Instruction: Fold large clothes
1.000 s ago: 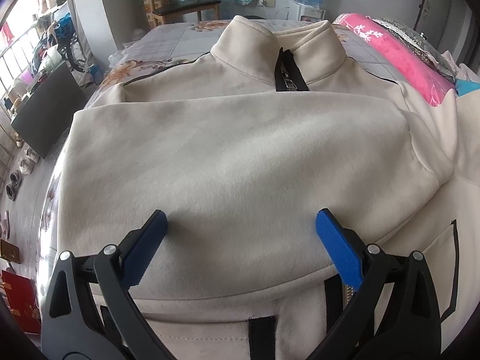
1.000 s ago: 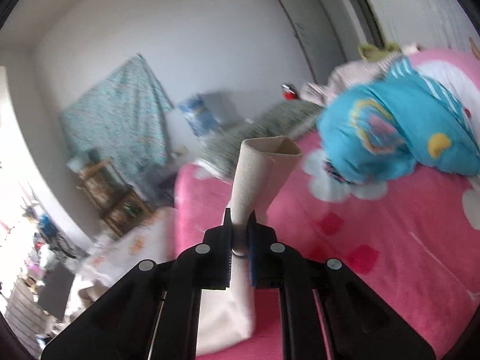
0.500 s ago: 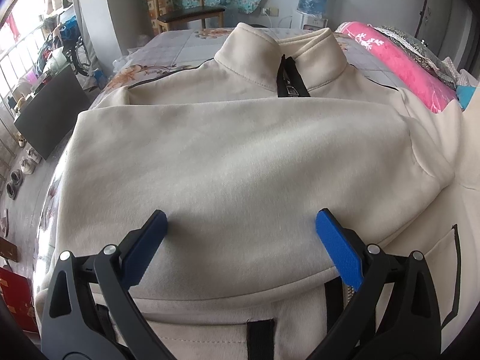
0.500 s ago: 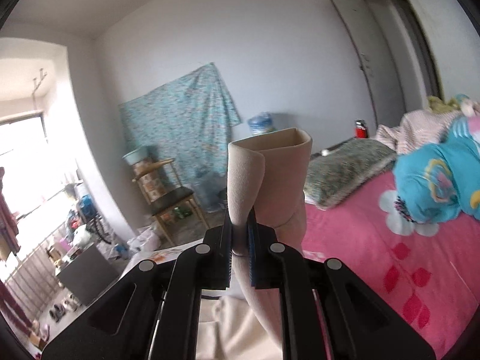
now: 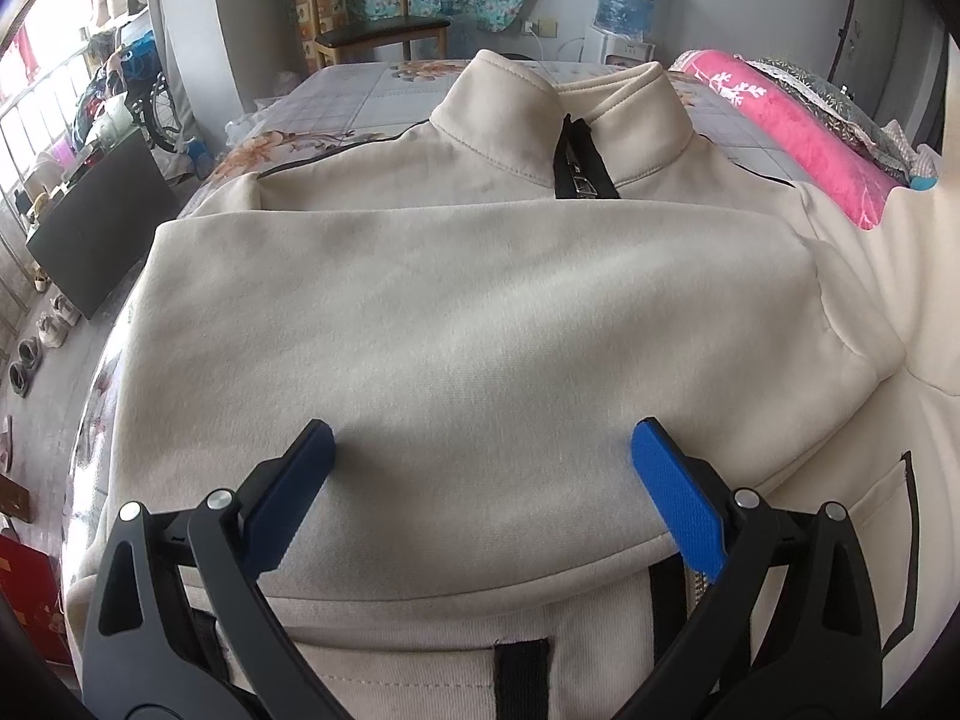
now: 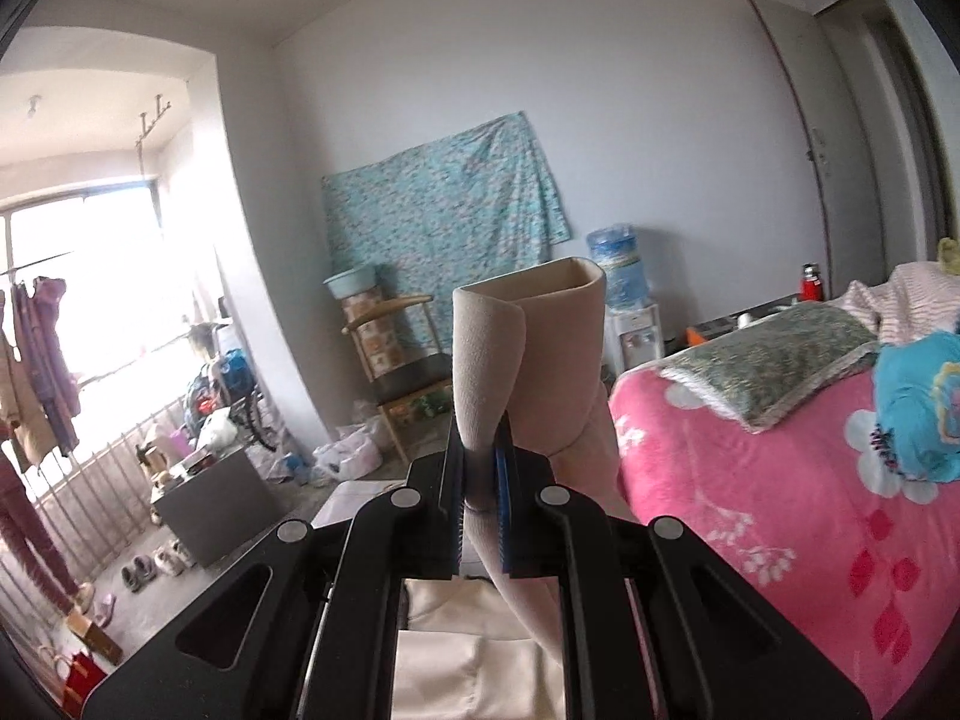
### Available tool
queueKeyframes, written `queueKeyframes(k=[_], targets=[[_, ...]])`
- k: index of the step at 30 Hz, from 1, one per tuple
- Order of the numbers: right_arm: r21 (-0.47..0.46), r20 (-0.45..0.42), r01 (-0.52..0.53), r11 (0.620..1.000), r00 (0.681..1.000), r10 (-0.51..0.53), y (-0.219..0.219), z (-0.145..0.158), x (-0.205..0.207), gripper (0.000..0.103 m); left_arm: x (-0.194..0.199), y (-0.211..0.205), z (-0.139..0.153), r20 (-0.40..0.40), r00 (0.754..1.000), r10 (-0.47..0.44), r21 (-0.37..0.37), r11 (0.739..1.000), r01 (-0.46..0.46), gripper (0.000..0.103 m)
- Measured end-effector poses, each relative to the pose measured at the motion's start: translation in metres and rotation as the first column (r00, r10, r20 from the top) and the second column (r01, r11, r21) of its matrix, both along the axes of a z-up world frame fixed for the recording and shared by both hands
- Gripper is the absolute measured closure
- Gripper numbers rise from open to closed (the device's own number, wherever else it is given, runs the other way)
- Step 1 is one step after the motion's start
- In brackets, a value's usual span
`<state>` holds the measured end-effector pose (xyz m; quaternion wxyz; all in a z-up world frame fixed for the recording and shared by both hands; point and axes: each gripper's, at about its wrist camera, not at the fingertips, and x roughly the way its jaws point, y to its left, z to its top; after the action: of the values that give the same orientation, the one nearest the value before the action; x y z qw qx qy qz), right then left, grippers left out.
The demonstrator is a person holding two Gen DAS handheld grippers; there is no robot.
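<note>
The bed point(image 5: 372, 90) with a flower sheet carries the cream jacket point(image 5: 480, 330), which lies flat in front of the left tongs point(image 5: 480, 447) and fills most of the left wrist view. One sleeve point(image 5: 468, 300) is folded across the chest, just ahead of the tongs, and the collar with its black zipper point(image 5: 579, 165) is beyond it. The left tongs are wide apart above the folded sleeve and grip nothing. At the right edge of this view, cream cloth rises out of the picture.

The right wrist view shows what the left one does not: the right tongs point(image 6: 480, 480) are clamped on the cuff point(image 6: 528, 360) of the other sleeve, which stands up between the pads and hides part of the room behind. Below the tongs, more of the cream jacket can be seen.

To the right of the right tongs are a pink blanket point(image 6: 780, 510), a green pillow point(image 6: 774, 360) and a blue bundle point(image 6: 918, 408). Far ahead stand a wooden chair point(image 6: 402, 372), a water dispenser point(image 6: 624, 306) and a blue flowered cloth point(image 6: 444, 210) on the wall. To the left, on the floor, are a dark box point(image 6: 216, 498) and some shoes point(image 6: 150, 564).
</note>
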<state>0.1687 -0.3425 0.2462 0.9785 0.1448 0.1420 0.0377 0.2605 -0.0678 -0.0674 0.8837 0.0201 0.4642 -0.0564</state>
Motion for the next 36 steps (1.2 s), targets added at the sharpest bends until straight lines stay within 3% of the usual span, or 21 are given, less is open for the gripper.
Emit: queueKeyframes(k=[4,7,12,15,16,18,20,21,22,24,26,30,32,34,36], targets=[[0.019,-0.014,-0.053,0.998,0.998,0.054,0.023,-0.005,0.014,0.094,0.002,0.007,0.004,-0.03,1.0,0.007,-0.017,1.0,-0.008,0.007],[0.028,-0.021,-0.11,0.993,0.994,0.111,0.05,-0.008,0.03,0.094,-0.002,0.029,0.026,-0.043,0.999,0.022,-0.117,0.993,-0.027,0.007],[0.027,-0.053,-0.243,0.97,0.968,0.244,0.115,-0.027,0.06,0.094,-0.026,0.075,0.074,0.048,0.999,0.019,-0.177,0.984,-0.01,0.008],[0.007,-0.102,-0.334,0.943,0.938,0.333,0.169,-0.051,0.075,0.094,-0.045,0.103,0.086,0.095,0.995,0.018,-0.219,0.976,0.004,0.009],[-0.004,-0.129,-0.358,0.934,0.926,0.355,0.187,-0.062,0.08,0.094,-0.055,0.114,0.088,0.119,0.993,0.019,-0.222,0.975,0.008,0.013],[-0.009,-0.217,-0.42,0.907,0.886,0.409,0.225,-0.094,0.09,0.093,-0.064,0.129,0.087,0.115,0.993,0.006,-0.255,0.967,0.023,0.022],[-0.012,-0.336,-0.472,0.881,0.832,0.441,0.254,-0.127,0.1,0.087,-0.067,0.139,0.083,0.084,0.996,-0.008,-0.31,0.95,0.033,0.027],[0.0,-0.41,-0.498,0.867,0.791,0.454,0.267,-0.149,0.105,0.084,-0.07,0.144,0.08,0.071,0.997,-0.014,-0.334,0.942,0.037,0.031],[0.025,-0.464,-0.518,0.855,0.752,0.469,0.273,-0.166,0.108,0.077,-0.072,0.148,0.077,0.063,0.998,-0.028,-0.357,0.933,0.049,0.033],[0.065,-0.537,-0.52,0.852,0.701,0.469,0.269,-0.192,0.106,0.073,-0.074,0.151,0.073,0.058,0.998,-0.036,-0.371,0.927,0.055,0.035],[0.068,-0.539,-0.496,0.866,0.712,0.45,0.253,-0.196,0.101,0.069,-0.072,0.152,0.068,0.042,0.998,-0.044,-0.384,0.921,0.057,0.038],[0.024,-0.492,-0.345,0.938,0.813,0.312,0.173,-0.179,0.083,0.055,-0.057,0.148,0.058,0.01,0.999,-0.031,-0.385,0.922,0.032,0.047],[-0.009,-0.487,-0.261,0.965,0.844,0.224,0.133,-0.175,0.078,0.052,-0.048,0.145,0.055,0.01,1.0,-0.015,-0.36,0.933,0.018,0.049],[-0.019,-0.511,-0.143,0.989,0.852,0.114,0.08,-0.176,0.074,0.05,-0.035,0.142,0.051,0.01,1.0,0.008,-0.314,0.949,-0.004,0.052],[-0.021,-0.551,-0.044,0.999,0.834,0.025,0.034,-0.188,0.081,0.05,-0.022,0.137,0.043,-0.007,1.0,0.018,-0.268,0.963,-0.019,0.055]])
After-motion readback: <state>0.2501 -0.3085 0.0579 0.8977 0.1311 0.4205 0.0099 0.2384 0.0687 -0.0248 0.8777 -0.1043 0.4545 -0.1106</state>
